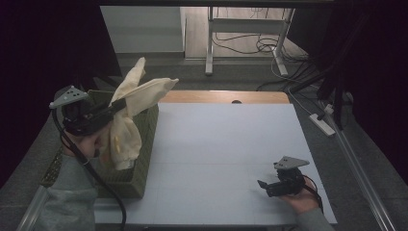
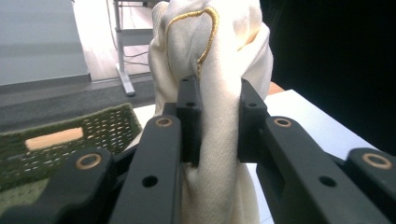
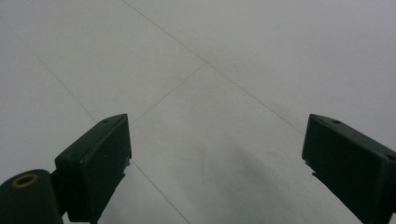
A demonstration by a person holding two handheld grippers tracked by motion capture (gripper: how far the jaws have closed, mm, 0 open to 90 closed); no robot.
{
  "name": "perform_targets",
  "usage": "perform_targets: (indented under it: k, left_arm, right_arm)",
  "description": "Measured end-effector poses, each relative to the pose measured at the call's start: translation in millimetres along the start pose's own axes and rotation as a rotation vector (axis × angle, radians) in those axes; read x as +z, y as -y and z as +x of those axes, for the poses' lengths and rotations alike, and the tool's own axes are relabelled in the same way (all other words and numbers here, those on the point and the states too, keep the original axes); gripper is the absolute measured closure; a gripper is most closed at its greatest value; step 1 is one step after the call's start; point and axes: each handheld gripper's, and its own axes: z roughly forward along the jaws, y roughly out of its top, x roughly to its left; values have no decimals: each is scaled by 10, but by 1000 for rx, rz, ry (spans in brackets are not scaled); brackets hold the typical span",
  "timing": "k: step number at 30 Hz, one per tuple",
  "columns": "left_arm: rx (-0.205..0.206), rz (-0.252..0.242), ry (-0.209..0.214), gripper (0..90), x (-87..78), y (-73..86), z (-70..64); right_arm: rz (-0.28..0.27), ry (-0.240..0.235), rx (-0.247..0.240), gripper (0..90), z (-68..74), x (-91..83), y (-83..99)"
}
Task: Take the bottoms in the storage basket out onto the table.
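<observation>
Left tongs [image 2: 217,116] pinching cream cloth [image 2: 215,51] above, seemingly, green basket [image 1: 144,144]; right tongs [image 3: 215,154] spread.

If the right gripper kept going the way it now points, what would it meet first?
Probably the white table surface: the right gripper, jaws wide open and holding nothing, looks down onto it. Nothing lies between, though depth is unclear.

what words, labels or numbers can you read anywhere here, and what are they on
None: no readable text stands on anything.
The cream cloth clamped in the left tool carries only a gold stitched line, no letters.
The green basket, the white table and the right tool are unmarked.
</observation>
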Motion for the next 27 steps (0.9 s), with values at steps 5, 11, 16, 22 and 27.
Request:
perform_targets:
  k: [5, 11, 16, 22, 27]
  left_arm:
    - [8, 3, 21, 752, 67, -23, -65]
    - [18, 10, 41, 752, 130, -43, -129]
    - [30, 15, 57, 752, 186, -70, -205]
    - [48, 16, 75, 752, 227, -94, -293]
    - [53, 11, 87, 752, 232, -106, -336]
  right_arm:
    - [0, 1, 1, 85, 0, -1, 0]
    - [1, 1, 0, 85, -3, -1, 1]
    - [1, 2, -1, 85, -4, -3, 1]
    - [1, 1, 0, 85, -5, -5, 1]
    - [2, 1, -1, 85, -5, -4, 1]
